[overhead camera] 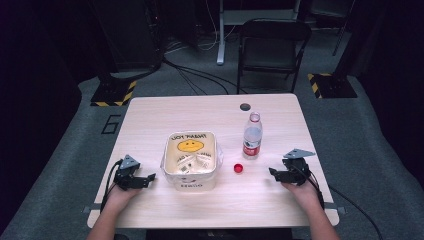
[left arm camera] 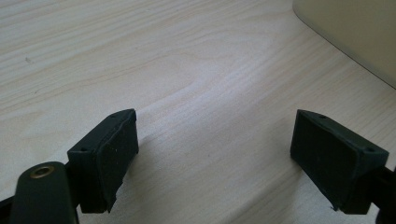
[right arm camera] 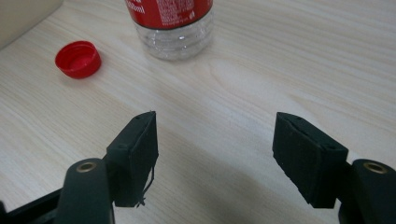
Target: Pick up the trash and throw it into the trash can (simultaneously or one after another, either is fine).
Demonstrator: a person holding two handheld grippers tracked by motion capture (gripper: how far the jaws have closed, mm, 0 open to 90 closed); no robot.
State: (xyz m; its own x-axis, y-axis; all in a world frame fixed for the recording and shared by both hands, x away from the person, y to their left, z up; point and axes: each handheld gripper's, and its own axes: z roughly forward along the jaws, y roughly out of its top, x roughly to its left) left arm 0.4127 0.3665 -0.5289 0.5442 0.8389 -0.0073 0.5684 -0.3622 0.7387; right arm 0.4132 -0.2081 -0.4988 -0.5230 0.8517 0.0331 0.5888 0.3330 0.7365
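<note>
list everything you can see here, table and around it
table: 1, light wood, centre
bin: 1, white bag with yellow smiley, mid table
bottle: 1, clear, red label, uncapped, upright right of bin
cap: 1, red, on table by bottle
chair: 1, black, behind table
stand bases: 2, yellow-black striped, floor at far corners
left tool: 1, black, open, empty, left of bin
right tool: 1, black, open, empty, right of cap
</note>
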